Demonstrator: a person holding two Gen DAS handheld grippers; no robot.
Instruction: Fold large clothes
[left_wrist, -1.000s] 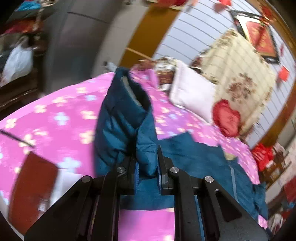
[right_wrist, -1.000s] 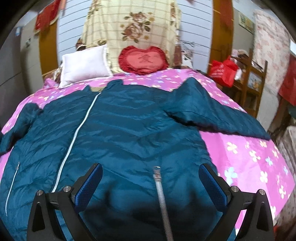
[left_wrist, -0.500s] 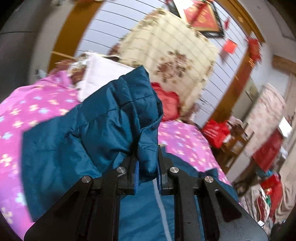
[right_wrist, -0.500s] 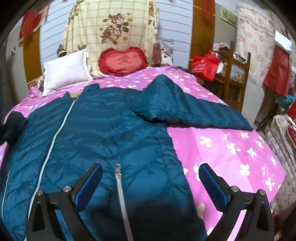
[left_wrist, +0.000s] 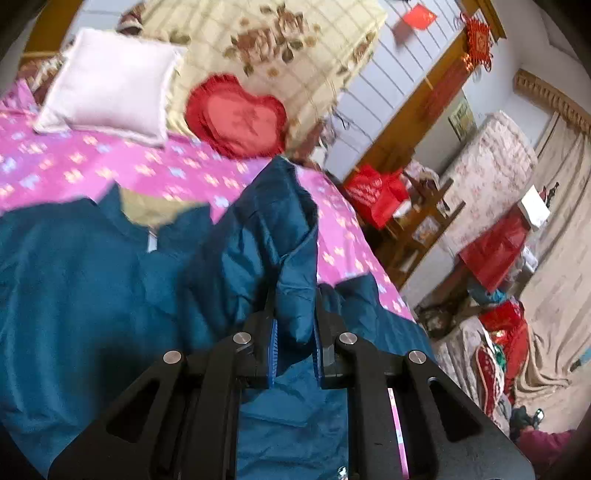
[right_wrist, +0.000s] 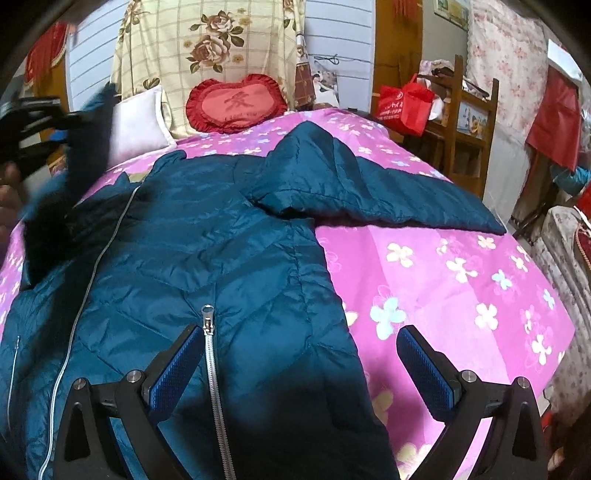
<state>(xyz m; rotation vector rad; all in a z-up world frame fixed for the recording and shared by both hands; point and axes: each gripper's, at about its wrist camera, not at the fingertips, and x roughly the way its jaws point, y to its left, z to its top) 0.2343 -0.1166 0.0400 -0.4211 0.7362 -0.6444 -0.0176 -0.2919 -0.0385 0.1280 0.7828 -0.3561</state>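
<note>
Left gripper (left_wrist: 293, 345) jaws nearly closed, clamped on the sleeve (left_wrist: 284, 254) of the teal puffer jacket (left_wrist: 92, 280). Blue pads (left_wrist: 272, 343) press the sleeve fabric from both sides; the cuff end bunches up and sticks out past the fingertips. Sleeve is lifted off the bed, held above the jacket body, over the chest area toward the far side.

Right gripper (right_wrist: 301, 363) jaws wide open, holding nothing. Blue pads (right_wrist: 177, 369) stand apart on either side of the jacket's lower front; contact with the fabric cannot be told. Silver zipper (right_wrist: 212, 373) with its pull runs just beside the near-left pad. Gripper points down at the jacket hem region.

Jacket (right_wrist: 207, 258) lies front-up on the pink floral bedspread (right_wrist: 443, 280), collar toward the headboard, zipper running down the middle. Other sleeve (right_wrist: 369, 192) lies spread out sideways across the bedspread toward the bed's edge. In the right wrist view the left gripper (right_wrist: 70, 122) shows at the upper left, blurred, with the raised sleeve hanging dark below it; part of a hand (right_wrist: 9, 192) at the left frame edge.

At the head of the bed: white pillow (left_wrist: 107, 81), red heart cushion (right_wrist: 236, 103), yellow rose-print quilt (right_wrist: 210, 44) leaning upright behind them. Red bag (right_wrist: 404, 103) on a wooden chair beside the bed.
</note>
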